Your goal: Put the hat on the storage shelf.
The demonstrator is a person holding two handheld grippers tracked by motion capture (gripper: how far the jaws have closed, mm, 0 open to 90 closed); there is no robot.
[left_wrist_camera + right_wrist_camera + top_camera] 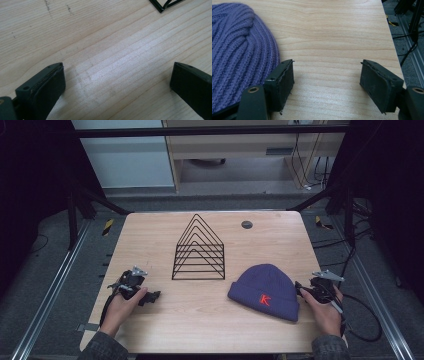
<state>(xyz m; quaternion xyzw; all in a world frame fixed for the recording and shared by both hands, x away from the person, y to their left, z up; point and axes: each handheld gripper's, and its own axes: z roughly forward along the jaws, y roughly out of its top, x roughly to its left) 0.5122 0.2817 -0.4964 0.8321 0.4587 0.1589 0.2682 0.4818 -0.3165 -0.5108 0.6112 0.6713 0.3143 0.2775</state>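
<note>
Both your grippers rest low with jaws spread, gripping nothing.

Your right gripper (327,77) sits just beside the purple beanie (239,57), which borders its left-hand jaw; your left gripper (117,82) frames bare table (105,45), near the wire rack (199,251).

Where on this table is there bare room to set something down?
Bare wood spans the near edge between the left hand-held gripper and the beanie, the far-left corner beside the wire rack, and the far right behind the beanie. It is tightest between the beanie and the right hand-held gripper.
</note>
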